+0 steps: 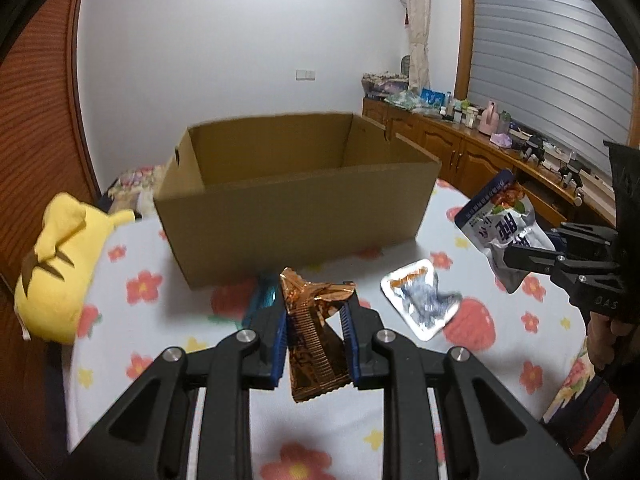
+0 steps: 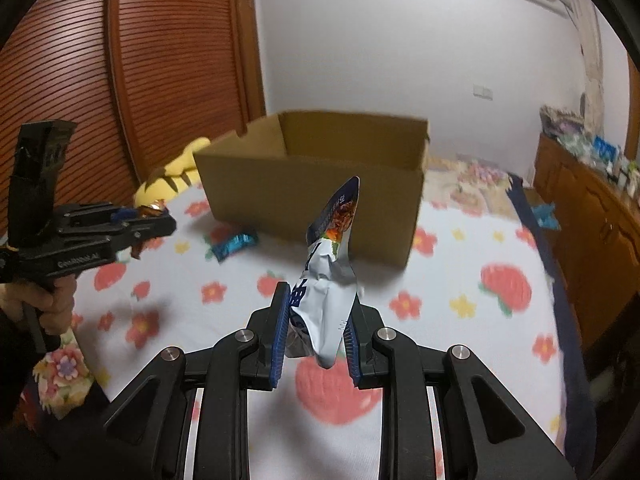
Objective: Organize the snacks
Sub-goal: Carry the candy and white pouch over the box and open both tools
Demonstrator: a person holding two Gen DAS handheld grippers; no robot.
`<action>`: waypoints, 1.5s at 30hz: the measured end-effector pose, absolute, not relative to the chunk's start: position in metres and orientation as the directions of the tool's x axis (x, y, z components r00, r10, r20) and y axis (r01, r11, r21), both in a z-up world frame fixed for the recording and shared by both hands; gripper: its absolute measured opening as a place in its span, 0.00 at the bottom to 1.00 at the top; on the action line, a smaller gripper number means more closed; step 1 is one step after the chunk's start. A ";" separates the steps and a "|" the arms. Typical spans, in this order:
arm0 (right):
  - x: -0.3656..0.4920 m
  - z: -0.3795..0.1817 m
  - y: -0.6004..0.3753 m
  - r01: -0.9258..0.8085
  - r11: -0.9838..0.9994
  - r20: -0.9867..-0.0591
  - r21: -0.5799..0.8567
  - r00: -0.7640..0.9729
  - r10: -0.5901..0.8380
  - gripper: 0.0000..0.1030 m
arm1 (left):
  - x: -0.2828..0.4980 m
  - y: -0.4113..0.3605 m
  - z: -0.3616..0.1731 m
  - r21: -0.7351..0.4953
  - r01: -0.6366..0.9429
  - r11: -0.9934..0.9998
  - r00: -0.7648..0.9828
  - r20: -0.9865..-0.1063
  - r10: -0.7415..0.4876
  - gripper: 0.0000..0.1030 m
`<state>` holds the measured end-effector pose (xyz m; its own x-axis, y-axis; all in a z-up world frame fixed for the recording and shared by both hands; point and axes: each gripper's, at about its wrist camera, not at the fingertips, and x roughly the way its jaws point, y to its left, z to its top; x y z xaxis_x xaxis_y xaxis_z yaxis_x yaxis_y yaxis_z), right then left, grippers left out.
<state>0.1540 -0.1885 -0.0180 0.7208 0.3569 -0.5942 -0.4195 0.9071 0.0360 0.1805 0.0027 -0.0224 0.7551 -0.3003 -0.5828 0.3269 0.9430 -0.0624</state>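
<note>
My left gripper (image 1: 314,312) is shut on a copper-orange foil snack packet (image 1: 316,340), held above the flowered bedsheet just in front of an open cardboard box (image 1: 288,216). My right gripper (image 2: 318,312) is shut on a white and blue snack pouch (image 2: 330,264), also lifted off the sheet before the box (image 2: 312,184). In the left wrist view the right gripper (image 1: 516,250) shows at the right with its pouch (image 1: 496,220). In the right wrist view the left gripper (image 2: 160,220) shows at the left. A silver packet (image 1: 420,300) and a blue wrapped candy (image 2: 234,244) lie on the sheet.
A yellow plush toy (image 1: 60,268) lies left of the box at the bed's edge. A wooden cabinet (image 1: 472,152) with bottles and clutter runs along the right wall. A ribbed wooden wardrobe door (image 2: 120,80) stands on the left. A person's hand (image 2: 52,300) holds the left gripper's handle.
</note>
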 end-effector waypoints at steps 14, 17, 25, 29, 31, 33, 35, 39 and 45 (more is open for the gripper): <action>0.228 0.025 -0.168 -0.492 0.871 -0.528 0.011 0.736 0.423 0.22 | 0.257 0.012 0.031 -0.021 0.288 0.957 0.803 -0.539 -0.253 0.21; 0.245 0.026 -0.169 -0.499 0.866 -0.525 0.015 0.733 0.432 0.22 | 0.271 0.010 0.033 -0.009 0.284 0.959 0.804 -0.542 -0.243 0.21; 0.280 0.018 -0.173 -0.497 0.867 -0.538 0.037 0.721 0.436 0.22 | 0.307 0.009 0.025 -0.004 0.263 0.965 0.797 -0.563 -0.219 0.21; 0.291 0.012 -0.175 -0.495 0.868 -0.547 0.046 0.715 0.436 0.22 | 0.317 0.008 0.021 0.004 0.258 0.966 0.792 -0.574 -0.209 0.21; 0.296 0.011 -0.176 -0.493 0.869 -0.552 0.047 0.712 0.434 0.22 | 0.322 0.007 0.020 0.006 0.256 0.967 0.788 -0.580 -0.205 0.21; 0.301 0.010 -0.174 -0.490 0.870 -0.561 0.042 0.710 0.427 0.22 | 0.329 0.006 0.017 0.007 0.254 0.967 0.781 -0.591 -0.201 0.22; 0.305 0.008 -0.171 -0.485 0.874 -0.574 0.031 0.707 0.413 0.23 | 0.335 0.005 0.014 0.010 0.248 0.969 0.777 -0.600 -0.193 0.22; 0.313 0.008 -0.169 -0.477 0.879 -0.584 0.027 0.706 0.401 0.22 | 0.344 0.004 0.011 0.008 0.239 0.971 0.771 -0.610 -0.185 0.22; 0.319 0.007 -0.167 -0.476 0.879 -0.588 0.031 0.702 0.401 0.14 | 0.352 0.003 0.011 0.012 0.241 0.970 0.764 -0.620 -0.182 0.24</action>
